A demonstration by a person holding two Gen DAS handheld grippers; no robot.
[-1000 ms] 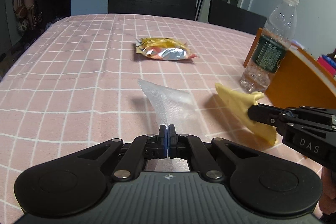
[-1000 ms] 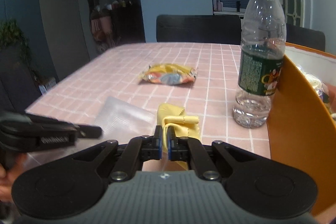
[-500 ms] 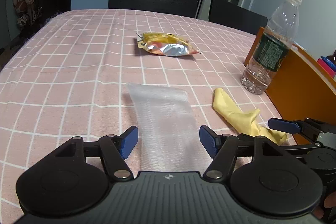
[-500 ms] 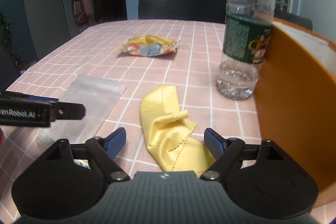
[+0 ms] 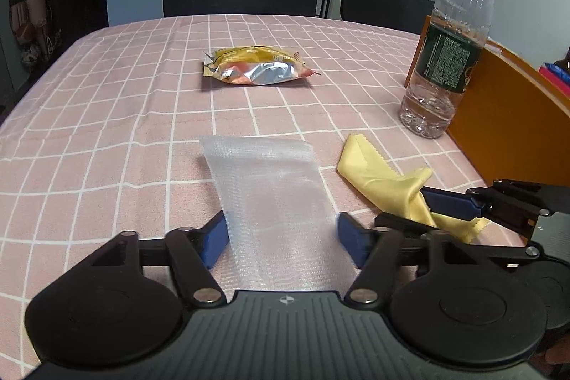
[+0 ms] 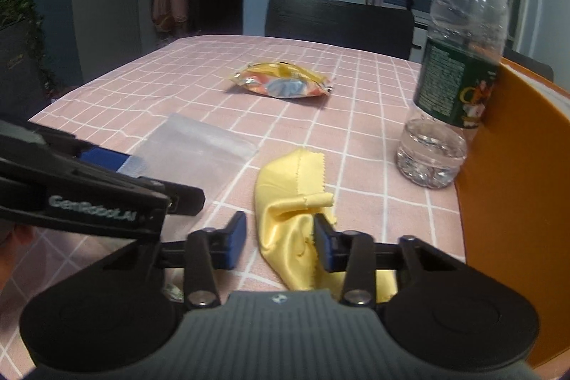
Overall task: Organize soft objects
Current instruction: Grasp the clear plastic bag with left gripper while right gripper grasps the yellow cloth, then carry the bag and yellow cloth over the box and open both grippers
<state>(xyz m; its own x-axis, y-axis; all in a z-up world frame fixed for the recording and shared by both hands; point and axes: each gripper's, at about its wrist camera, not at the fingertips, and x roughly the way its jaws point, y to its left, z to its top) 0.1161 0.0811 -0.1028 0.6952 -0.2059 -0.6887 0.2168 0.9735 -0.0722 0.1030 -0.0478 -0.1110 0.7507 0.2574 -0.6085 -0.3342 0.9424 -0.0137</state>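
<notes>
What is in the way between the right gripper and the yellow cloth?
Nothing visible. The right gripper is open, with the yellow cloth lying crumpled right between its fingers on the table. The bottle stands off to the side.

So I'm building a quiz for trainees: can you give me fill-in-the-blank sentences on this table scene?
1. The yellow cloth lies between the bubble wrap sheet and the water ____.
2. The left gripper is ____.
3. The tablecloth is ____ with white grid lines.
4. The snack packet lies ____ the grippers than the bubble wrap sheet.

Missing words: bottle; open; pink; farther from
</notes>
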